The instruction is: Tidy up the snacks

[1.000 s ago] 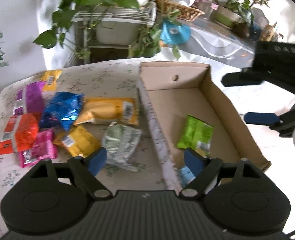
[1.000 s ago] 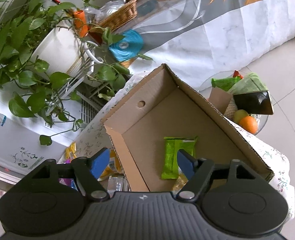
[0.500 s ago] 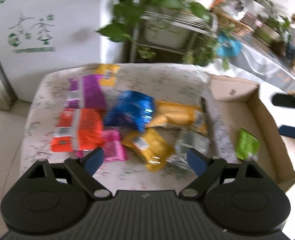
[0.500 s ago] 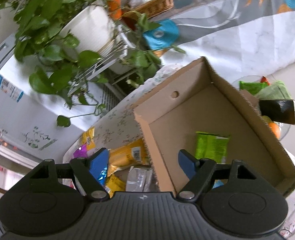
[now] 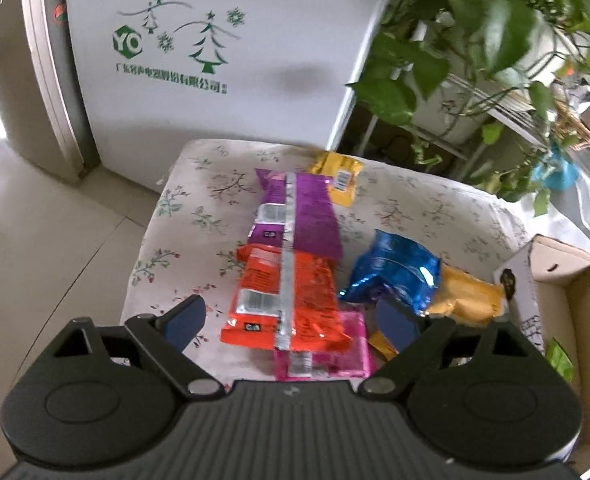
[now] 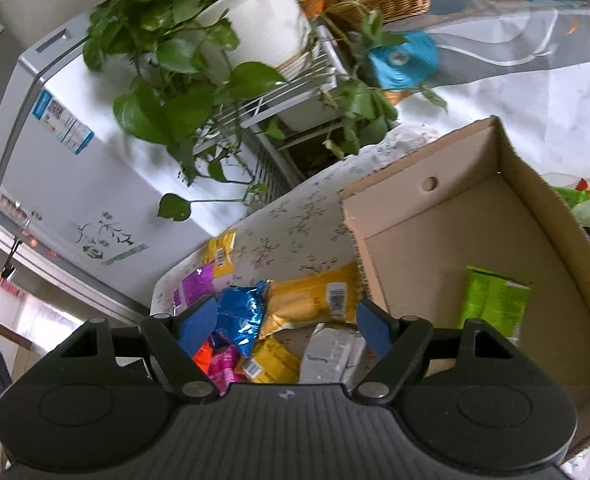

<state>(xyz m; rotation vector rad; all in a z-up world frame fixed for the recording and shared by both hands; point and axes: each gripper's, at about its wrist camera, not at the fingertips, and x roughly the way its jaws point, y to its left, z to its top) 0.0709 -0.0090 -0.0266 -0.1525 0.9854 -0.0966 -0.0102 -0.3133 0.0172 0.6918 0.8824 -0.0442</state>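
Left wrist view: left gripper (image 5: 293,322) has jaws wide apart, just been opening, nothing clamped; it hangs over the packet pile on the floral-cloth table (image 5: 199,216). Count here: 1 purple packet (image 5: 299,212), 1 orange packet (image 5: 291,300) overlapping its near end, 1 pink packet (image 5: 323,356) under the orange, 1 blue foil packet (image 5: 395,272), 2 yellow packets – small one (image 5: 337,176) at far edge, bigger one (image 5: 467,298) beside the blue. 1 cardboard box (image 5: 567,276) at right, touching the table edge; a green sliver shows inside.

Right wrist view: right gripper (image 6: 287,330) also apart, holding nothing, above the pile near the box wall. 1 green packet (image 6: 495,300) lies flat on the box (image 6: 427,216) floor, only item visible inside. Outside: 1 blue, 1 silver-white packet (image 6: 335,354), 3 yellow, plus bits of purple, orange, pink. 1 white fridge (image 6: 75,168) and 1 potted plant (image 6: 215,40) behind.
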